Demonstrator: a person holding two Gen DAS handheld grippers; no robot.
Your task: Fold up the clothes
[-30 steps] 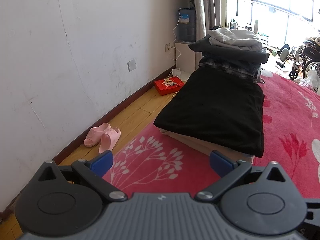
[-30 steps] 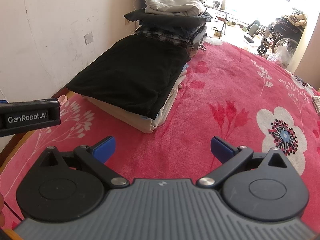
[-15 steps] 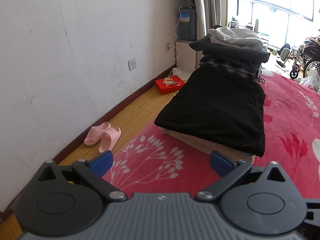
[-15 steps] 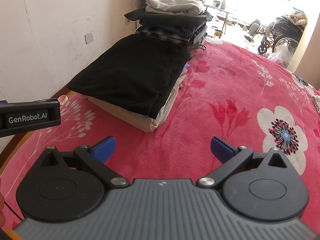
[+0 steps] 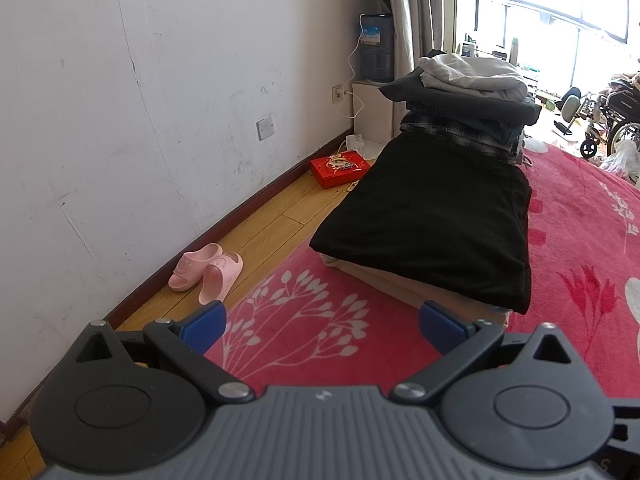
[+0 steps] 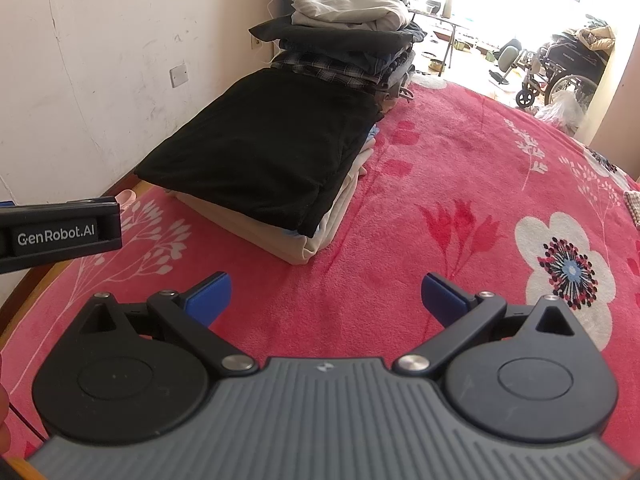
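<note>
The left gripper point(image 5: 322, 322), low in the centre of its frame, has its blue fingers point(image 5: 202, 326) spread wide with nothing between them, only the red floral blanket point(image 5: 300, 320) showing in the gap. The right gripper point(image 6: 325, 294) is likewise wide apart and empty over the same blanket point(image 6: 460, 168). Neither touches any cloth.

Just beyond the fingertips, in the middle of both frames, lies a folded black garment point(image 6: 264, 148) flat on top of folded beige and pale pieces point(image 6: 296, 246). Behind it, toward the upper centre, a taller stack of folded clothes point(image 6: 348, 36) is topped by a light grey item.

Judging by this, much of the folding looks done, and no loose garment waits between the grippers. At the far right edge of the right wrist view a checked scrap point(image 6: 632, 208) is cut off; whether it is clothing left to fold cannot be told. How many pieces sit under the black garment is hidden.
</note>
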